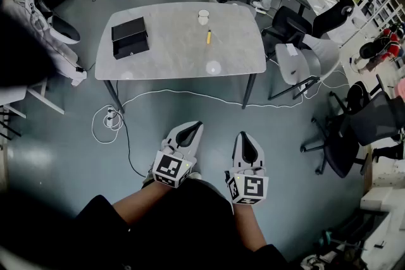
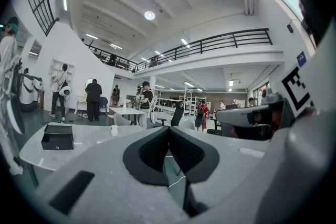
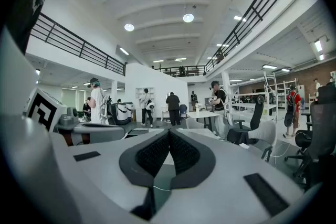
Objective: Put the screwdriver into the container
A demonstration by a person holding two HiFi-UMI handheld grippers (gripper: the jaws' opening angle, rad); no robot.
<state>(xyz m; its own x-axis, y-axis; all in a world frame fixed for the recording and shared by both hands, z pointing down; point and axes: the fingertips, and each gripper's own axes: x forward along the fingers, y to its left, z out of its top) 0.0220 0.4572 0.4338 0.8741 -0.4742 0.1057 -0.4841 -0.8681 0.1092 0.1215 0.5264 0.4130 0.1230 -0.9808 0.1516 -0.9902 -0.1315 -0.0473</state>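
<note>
Screwdriver (image 1: 208, 36): small, yellow handle, lying flat on table (image 1: 177, 57), right of centre, towards the far edge. Container (image 1: 130, 36): black rectangular box, looks open on top, sits at the table's left end. The two are well apart.

I'm looking down at a pale grey table (image 1: 171, 54) standing on a blue-grey floor (image 1: 63, 155), with a white cable (image 1: 190, 95) trailing beneath it. A white chair (image 1: 292, 63) and a black office chair (image 1: 345, 136) are sitting to its right. Round ceiling lights (image 3: 188, 17) are shining overhead, and a black mezzanine railing (image 2: 220, 42) is running along white walls (image 2: 58, 44).
</note>
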